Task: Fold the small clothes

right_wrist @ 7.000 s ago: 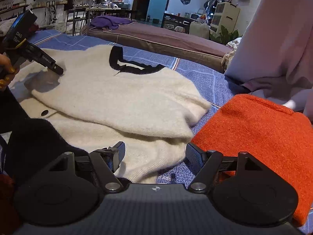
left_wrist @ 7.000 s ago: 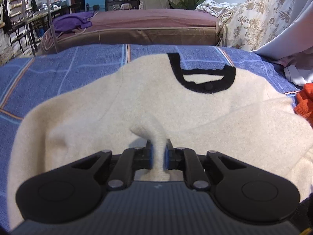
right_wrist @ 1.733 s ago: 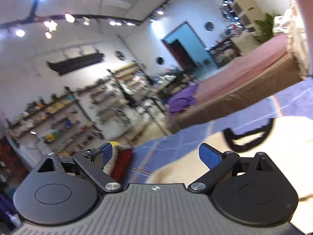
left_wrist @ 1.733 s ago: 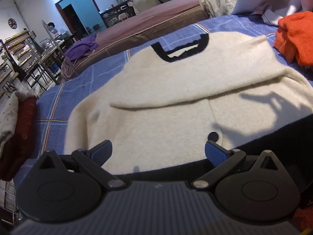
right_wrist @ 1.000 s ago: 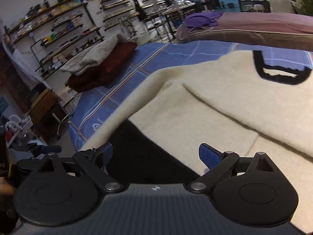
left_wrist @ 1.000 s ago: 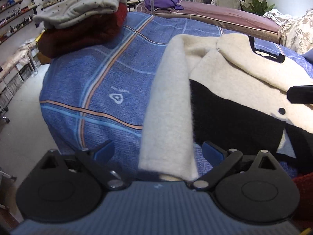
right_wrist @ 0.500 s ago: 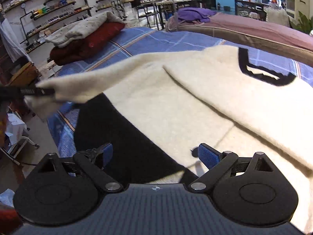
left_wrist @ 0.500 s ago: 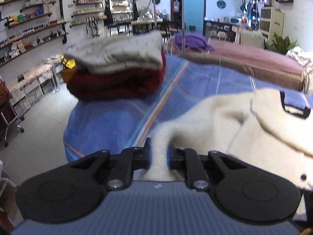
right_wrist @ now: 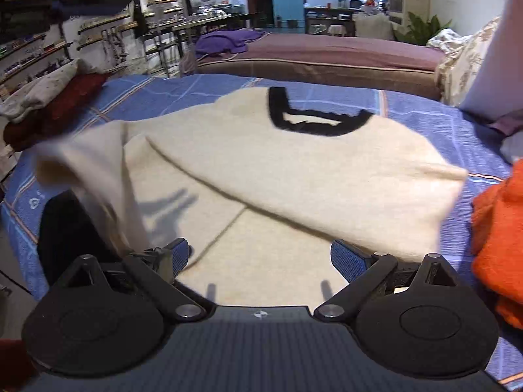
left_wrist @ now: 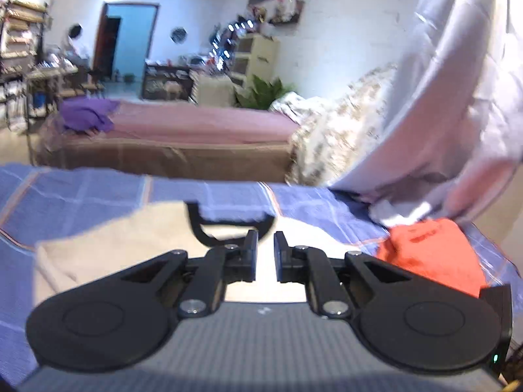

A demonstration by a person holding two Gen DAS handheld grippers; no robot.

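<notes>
A cream sweater (right_wrist: 294,163) with a black neckline (right_wrist: 313,121) lies on the blue plaid bedspread (right_wrist: 425,121); its right sleeve is folded across the chest. Its left sleeve (right_wrist: 91,176) hangs lifted and blurred at the left of the right wrist view. In the left wrist view my left gripper (left_wrist: 265,254) has its jaws nearly closed with a narrow gap, cream knit (left_wrist: 98,245) showing in and beyond the gap; the neckline (left_wrist: 228,225) lies just beyond. My right gripper (right_wrist: 260,258) is open and empty over the sweater's lower body.
A folded orange garment (right_wrist: 500,235) lies at the right, also in the left wrist view (left_wrist: 431,254). A dark red and grey clothes stack (right_wrist: 49,104) sits at the bed's left end. A second bed (right_wrist: 327,52) stands behind. White fabric (left_wrist: 441,98) hangs at right.
My left gripper has swung from the bed's left end toward the sweater's middle, carrying the left sleeve up and inward. The right gripper stayed open and shifted slightly over the hem.
</notes>
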